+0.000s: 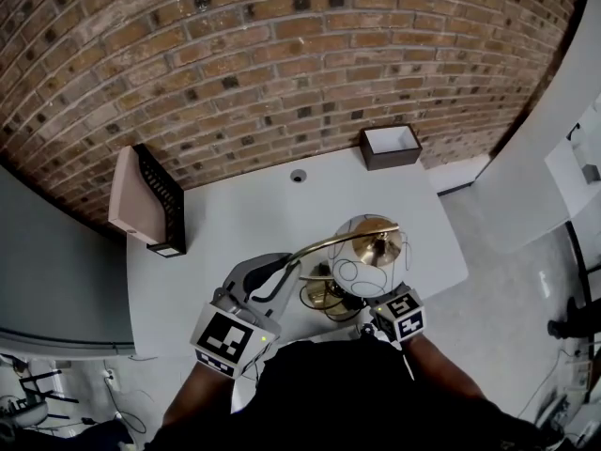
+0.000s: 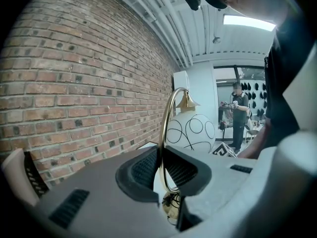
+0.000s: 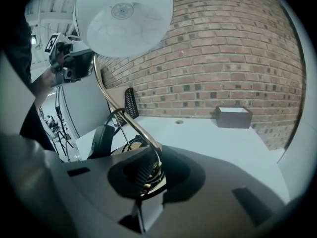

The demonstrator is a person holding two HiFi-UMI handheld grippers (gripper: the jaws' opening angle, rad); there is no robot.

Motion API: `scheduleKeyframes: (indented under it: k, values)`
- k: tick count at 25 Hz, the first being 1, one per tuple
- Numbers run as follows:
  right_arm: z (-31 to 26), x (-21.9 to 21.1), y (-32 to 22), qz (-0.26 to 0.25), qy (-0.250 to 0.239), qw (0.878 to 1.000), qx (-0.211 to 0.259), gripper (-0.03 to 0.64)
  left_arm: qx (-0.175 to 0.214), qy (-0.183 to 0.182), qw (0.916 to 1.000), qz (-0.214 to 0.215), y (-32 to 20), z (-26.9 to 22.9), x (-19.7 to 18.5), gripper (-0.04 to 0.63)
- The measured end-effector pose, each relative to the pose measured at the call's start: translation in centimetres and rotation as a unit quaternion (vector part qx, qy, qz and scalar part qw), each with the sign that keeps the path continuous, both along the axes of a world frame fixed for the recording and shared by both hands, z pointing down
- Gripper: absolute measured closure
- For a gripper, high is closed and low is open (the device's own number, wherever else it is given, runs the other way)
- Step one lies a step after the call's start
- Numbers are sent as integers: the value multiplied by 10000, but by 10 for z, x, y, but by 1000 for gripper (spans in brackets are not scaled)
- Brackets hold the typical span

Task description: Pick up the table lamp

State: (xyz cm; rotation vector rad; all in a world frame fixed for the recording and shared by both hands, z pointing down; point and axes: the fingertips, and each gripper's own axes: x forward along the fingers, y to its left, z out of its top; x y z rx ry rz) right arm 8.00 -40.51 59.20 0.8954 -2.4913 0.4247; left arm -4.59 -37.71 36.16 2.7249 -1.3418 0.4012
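Note:
The table lamp has a curved brass arm (image 1: 329, 242), a white globe shade (image 1: 362, 252) with black line drawings, and a brass base (image 1: 324, 294) near the table's front edge. My left gripper (image 1: 286, 272) is shut on the brass arm (image 2: 166, 133), with the shade (image 2: 190, 132) just beyond its jaws. My right gripper (image 1: 368, 319) is shut on the brass stem (image 3: 126, 120) low down by the base. In the right gripper view the shade (image 3: 124, 19) hangs overhead and the left gripper (image 3: 74, 58) shows at upper left. Whether the base touches the table I cannot tell.
On the white table (image 1: 244, 224) a black file rack with a pink folder (image 1: 150, 200) stands at the left, and a brown open box (image 1: 390, 146) against the brick wall. A cable hole (image 1: 298, 175) lies mid-back. A person (image 2: 240, 113) stands far off.

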Motion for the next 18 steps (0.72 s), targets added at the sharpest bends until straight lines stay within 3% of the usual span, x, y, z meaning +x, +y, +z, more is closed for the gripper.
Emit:
scheduleKeyframes:
  k: [18]
  values:
    - [2,4,-7,-92,23,9999,42,561,-28,-75,10000,-41,-2,2,6,552]
